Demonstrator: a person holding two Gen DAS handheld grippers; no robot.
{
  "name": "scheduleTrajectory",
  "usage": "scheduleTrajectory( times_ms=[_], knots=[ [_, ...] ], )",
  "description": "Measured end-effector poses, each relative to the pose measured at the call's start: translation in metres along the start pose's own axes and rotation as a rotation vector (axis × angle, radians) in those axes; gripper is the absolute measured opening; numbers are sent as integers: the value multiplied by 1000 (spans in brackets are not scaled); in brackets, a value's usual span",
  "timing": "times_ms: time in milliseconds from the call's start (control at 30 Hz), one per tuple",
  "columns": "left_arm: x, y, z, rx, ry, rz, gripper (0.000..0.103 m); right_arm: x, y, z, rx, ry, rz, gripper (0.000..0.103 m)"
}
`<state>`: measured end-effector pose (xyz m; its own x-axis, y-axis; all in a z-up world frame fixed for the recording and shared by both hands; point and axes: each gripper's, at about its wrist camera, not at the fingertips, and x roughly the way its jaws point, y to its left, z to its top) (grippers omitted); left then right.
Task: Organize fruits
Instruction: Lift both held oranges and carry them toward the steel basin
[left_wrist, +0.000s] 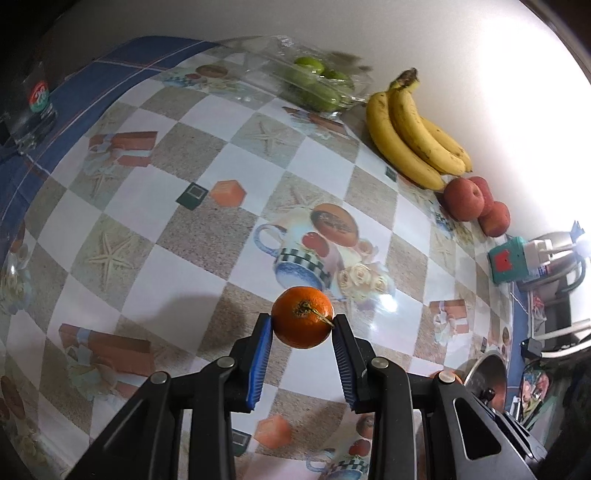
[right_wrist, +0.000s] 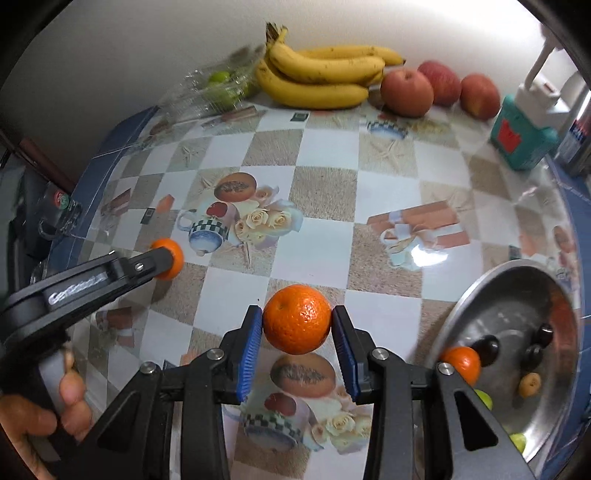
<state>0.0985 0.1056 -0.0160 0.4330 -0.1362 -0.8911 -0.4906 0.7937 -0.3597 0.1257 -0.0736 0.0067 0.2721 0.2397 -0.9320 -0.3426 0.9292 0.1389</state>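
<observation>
Two black tongs each clamp one round orange tangerine above the checkered patterned desk (right_wrist: 325, 236): left tongs (left_wrist: 303, 325) grip the stemmed tangerine (left_wrist: 303, 317), right tongs (right_wrist: 297, 319) grip the stemless tangerine (right_wrist: 297, 319). At right, a round steel bowl (right_wrist: 480, 288) holds another small tangerine (right_wrist: 463, 363).

A: What does the right hand-held gripper (right_wrist: 297, 326) hold?
B: An orange (right_wrist: 297, 319), pinched between its blue pads (right_wrist: 248, 352), over the checkered table (right_wrist: 325, 243).
A: And around that orange?
B: Left of it, the left hand-held gripper (right_wrist: 168, 258) clamps a second orange (right_wrist: 173, 258), a hand (right_wrist: 55, 417) on its handle. Right of it, a metal bowl (right_wrist: 476, 306) holds a third orange (right_wrist: 463, 363). Far behind it lie bananas (right_wrist: 321, 72) and 3 apples (right_wrist: 406, 92).
</observation>
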Motion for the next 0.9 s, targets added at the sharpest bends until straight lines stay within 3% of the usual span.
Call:
scheduleTrajectory(
  times_ms=[300, 433, 900],
  knots=[
    [-16, -32, -7, 93, -40, -4, 36, -28, -21, -25, 29, -53, -65, 40],
    [-17, -49, -12, 144, -50, 13, 36, -33, -38, -35, 74, -62, -50, 40],
    [22, -47, -26, 209, 74, 160, 43, -23, -70, -46, 170, -23, 20, 40]
  ],
)
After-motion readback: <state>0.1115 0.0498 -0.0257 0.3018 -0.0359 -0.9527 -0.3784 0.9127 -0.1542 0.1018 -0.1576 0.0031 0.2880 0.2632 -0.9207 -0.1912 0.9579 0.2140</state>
